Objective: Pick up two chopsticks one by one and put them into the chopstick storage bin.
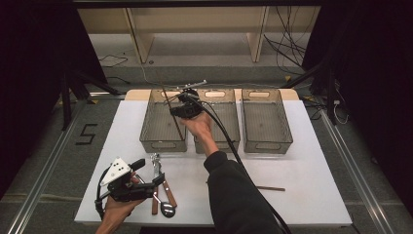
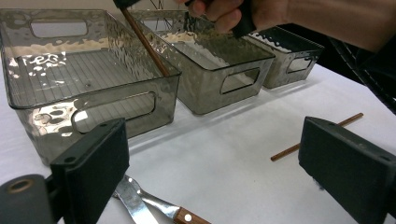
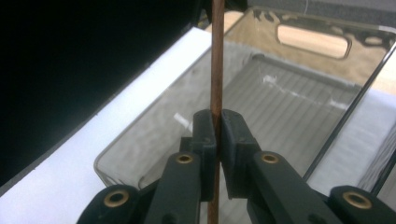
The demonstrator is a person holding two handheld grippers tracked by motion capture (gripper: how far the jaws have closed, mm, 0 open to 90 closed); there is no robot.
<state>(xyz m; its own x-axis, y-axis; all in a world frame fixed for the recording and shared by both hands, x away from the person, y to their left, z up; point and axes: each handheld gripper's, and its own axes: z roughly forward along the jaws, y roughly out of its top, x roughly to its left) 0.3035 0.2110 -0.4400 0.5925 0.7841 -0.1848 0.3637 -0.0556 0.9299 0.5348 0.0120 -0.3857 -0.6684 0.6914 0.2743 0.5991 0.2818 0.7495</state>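
Observation:
My right gripper [image 1: 176, 111] hangs over the left grey see-through bin [image 1: 146, 131], shut on a thin brown stick [image 1: 171, 108] that slants down into that bin. In the right gripper view the jaws [image 3: 217, 127] pinch the stick [image 3: 216, 56] upright, above the bin's ribbed floor [image 3: 285, 93]. At the table's front left, my left gripper [image 1: 150, 171] is open and holds nothing. Its view shows its pads [image 2: 95, 158] spread wide, the held stick [image 2: 145, 43] over the left bin [image 2: 70, 79], and a second brown stick [image 2: 317, 136] lying on the white table.
Two more grey bins [image 1: 221, 141] [image 1: 267, 119] stand in a row to the right of the first. Metal utensils with wooden handles [image 1: 163, 192] lie just beside my left gripper. The second stick [image 1: 271, 188] lies at the front right of the white table [image 1: 311, 165].

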